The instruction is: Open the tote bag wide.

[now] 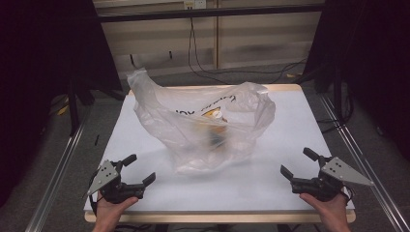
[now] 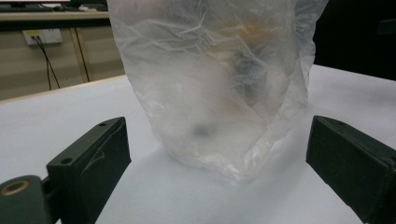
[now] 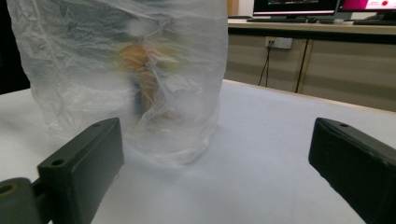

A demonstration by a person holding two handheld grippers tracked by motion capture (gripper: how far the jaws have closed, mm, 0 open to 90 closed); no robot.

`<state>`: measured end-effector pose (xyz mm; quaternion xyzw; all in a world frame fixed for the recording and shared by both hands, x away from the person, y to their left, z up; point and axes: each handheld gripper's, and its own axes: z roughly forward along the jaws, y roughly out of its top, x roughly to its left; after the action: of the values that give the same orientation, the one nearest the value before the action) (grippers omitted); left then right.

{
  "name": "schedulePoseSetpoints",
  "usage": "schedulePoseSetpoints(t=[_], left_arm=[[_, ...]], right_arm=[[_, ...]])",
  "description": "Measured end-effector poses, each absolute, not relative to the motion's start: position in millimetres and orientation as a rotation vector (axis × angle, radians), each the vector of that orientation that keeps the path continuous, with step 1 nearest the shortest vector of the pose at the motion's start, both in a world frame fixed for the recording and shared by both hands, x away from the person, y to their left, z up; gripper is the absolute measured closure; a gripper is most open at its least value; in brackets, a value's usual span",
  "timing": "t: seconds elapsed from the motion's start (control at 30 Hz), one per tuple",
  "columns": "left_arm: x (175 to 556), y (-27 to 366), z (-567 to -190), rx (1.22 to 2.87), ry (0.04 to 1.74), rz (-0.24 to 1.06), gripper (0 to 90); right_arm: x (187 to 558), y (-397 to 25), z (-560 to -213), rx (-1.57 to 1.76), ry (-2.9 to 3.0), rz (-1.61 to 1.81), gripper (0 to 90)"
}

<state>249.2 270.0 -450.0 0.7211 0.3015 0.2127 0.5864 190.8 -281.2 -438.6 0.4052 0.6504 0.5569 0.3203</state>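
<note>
One thin, translucent, crinkled plastic bag [image 1: 203, 128] stands slumped at the middle of the white table [image 1: 270, 183], its mouth gaping upward and one handle loop rising at its far left corner. Black lettering runs across its far wall. Through the film show blurred contents: something orange and yellow, a dark shape, a small pale round top; what they are cannot be told.

The bag looks light and wholly limp, likely to collapse or slide on the smooth tabletop if pushed, and the film is slippery and easily torn. The sound places to take hold appear to be the upstanding handle loop and the loose rim opposite it, pinched film against film, rather than the bulging base, where the contents could shift.

Nearer the person than the bag and to its left, the left gripper [image 1: 137, 170] rests on the table with jaws spread wide, holding nothing; in the left gripper view the bag [image 2: 215, 88] stands ahead between those jaws, well apart from them. To the bag's right, the right gripper [image 1: 299, 164] is likewise spread and empty, with the bag [image 3: 126, 79] ahead and toward one jaw in the right gripper view.
</note>
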Motion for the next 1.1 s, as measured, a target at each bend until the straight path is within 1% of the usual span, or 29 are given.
schedulePoseSetpoints(t=[0.13,0.17,0.2,0.23,0.27,0.33,0.37,0.4,0.47,0.5,0.53,0.57,0.6,0.63,0.7,0.73,0.77,0.8,0.83,0.87,0.9,0.93,0.97,1.0,1.03,1.1], left_arm=[[251,272,-450,1.705,0.692,0.500,5.6],[252,274,-450,1.723,0.683,0.501,9.6],[252,273,-450,1.715,0.692,0.484,9.8],[252,273,-450,1.715,0.692,0.484,11.8],[253,273,-451,1.709,0.689,0.466,11.8],[254,273,-450,1.744,0.687,0.478,14.2],[254,270,-451,1.718,0.704,0.450,15.8],[254,270,-451,1.718,0.704,0.450,18.2],[255,271,-451,1.746,0.694,0.445,18.5],[256,268,-451,1.734,0.698,0.413,20.5],[257,267,-450,1.755,0.682,0.407,24.0],[257,267,-450,1.755,0.682,0.407,26.3],[257,265,-449,1.754,0.677,0.403,26.3],[259,265,-448,1.771,0.649,0.392,28.7],[259,262,-447,1.763,0.660,0.370,34.2],[260,261,-446,1.765,0.646,0.368,39.6],[262,260,-444,1.764,0.634,0.353,43.2],[262,260,-444,1.764,0.634,0.353,47.3],[262,260,-443,1.763,0.631,0.325,47.3],[262,260,-443,1.754,0.631,0.312,51.4],[260,260,-443,1.754,0.634,0.301,53.4],[258,261,-441,1.761,0.634,0.305,59.1],[258,261,-439,1.755,0.624,0.280,61.5],[258,261,-439,1.755,0.624,0.280,65.1],[257,261,-438,1.757,0.629,0.278,65.1],[258,261,-435,1.760,0.622,0.272,69.5]], right_arm=[[193,-280,-440,1.076,1.719,1.449,4.5],[194,-280,-440,1.102,1.731,1.445,3.0],[196,-280,-441,1.120,1.752,1.453,3.9],[196,-280,-441,1.120,1.752,1.453,3.9],[197,-281,-442,1.125,1.759,1.455,5.6],[199,-281,-442,1.114,1.774,1.473,12.9],[200,-281,-441,1.107,1.782,1.484,16.0],[200,-281,-441,1.107,1.782,1.484,16.0],[201,-281,-440,1.104,1.799,1.488,17.8],[202,-281,-440,1.095,1.807,1.490,21.6],[205,-281,-440,1.091,1.836,1.496,29.4],[205,-281,-440,1.091,1.836,1.496,29.4],[206,-281,-440,1.099,1.846,1.499,29.8],[207,-281,-440,1.114,1.849,1.503,32.9],[209,-281,-440,1.083,1.859,1.497,41.6],[210,-280,-438,1.054,1.860,1.512,47.9],[210,-280,-438,1.043,1.860,1.526,52.3],[210,-280,-438,1.043,1.860,1.526,52.3],[210,-280,-437,1.040,1.869,1.534,55.3],[210,-279,-436,1.026,1.884,1.539,58.6],[210,-279,-435,1.020,1.884,1.536,63.3],[210,-278,-434,1.013,1.929,1.542,69.9],[211,-277,-433,1.007,1.941,1.550,73.2],[211,-277,-433,1.007,1.941,1.550,73.2],[211,-277,-432,1.005,1.952,1.559,75.7],[213,-275,-429,1.004,1.968,1.576,81.8]])
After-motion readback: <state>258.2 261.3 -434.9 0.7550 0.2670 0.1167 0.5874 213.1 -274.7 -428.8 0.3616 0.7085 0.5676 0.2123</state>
